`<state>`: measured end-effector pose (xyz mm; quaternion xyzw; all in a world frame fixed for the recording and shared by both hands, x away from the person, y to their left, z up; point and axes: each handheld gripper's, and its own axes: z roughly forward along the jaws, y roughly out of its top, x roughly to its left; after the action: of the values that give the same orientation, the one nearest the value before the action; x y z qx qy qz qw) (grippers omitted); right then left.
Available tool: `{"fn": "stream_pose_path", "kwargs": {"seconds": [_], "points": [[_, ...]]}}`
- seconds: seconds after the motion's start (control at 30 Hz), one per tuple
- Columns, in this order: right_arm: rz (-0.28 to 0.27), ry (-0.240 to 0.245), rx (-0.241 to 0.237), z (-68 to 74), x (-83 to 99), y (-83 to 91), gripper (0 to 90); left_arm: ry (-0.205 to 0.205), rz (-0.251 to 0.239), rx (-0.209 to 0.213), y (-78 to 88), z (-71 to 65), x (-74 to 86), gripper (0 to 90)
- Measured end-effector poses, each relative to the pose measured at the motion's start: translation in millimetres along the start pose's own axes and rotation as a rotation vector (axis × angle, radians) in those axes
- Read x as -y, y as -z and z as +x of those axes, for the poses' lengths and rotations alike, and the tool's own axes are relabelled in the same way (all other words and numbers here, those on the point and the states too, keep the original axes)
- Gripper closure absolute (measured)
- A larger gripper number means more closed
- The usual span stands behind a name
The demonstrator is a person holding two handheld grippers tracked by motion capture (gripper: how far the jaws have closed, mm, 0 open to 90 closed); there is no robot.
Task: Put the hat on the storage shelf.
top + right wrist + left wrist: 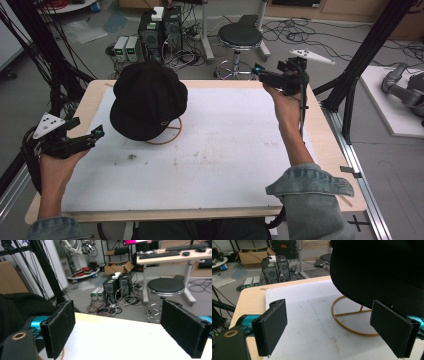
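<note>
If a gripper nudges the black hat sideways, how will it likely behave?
The black hat looks like soft fabric, so it would probably dent rather than slide stiffly. It sits on a thin gold wire stand, which looks light; a sideways push may tip both or slip the hat off.

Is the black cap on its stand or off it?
On it. The black cap sits atop the gold wire stand, whose ring base rests on the white mat.

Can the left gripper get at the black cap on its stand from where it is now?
Probably yes. The left gripper is open, pointing toward the black cap, with only bare white mat between them. In the left gripper view the cap's brim hangs just beyond the jaws, above the gold wire stand.
</note>
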<state>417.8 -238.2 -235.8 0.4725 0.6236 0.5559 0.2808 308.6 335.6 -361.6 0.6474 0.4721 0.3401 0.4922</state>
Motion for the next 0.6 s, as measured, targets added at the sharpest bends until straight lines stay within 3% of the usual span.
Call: {"fn": "stream_pose_path", "kwargs": {"seconds": [0.3,0.6], "points": [[-0.022,0.050,0.055,-18.9,19.5,39.0,12.4,-0.008,0.003,0.004,-0.3,-2.0,1.0,14.6],[-0.039,0.044,0.082,-33.5,47.0,69.0,12.4,-0.012,-0.002,0.008,1.1,-4.8,1.2,14.6]]}}
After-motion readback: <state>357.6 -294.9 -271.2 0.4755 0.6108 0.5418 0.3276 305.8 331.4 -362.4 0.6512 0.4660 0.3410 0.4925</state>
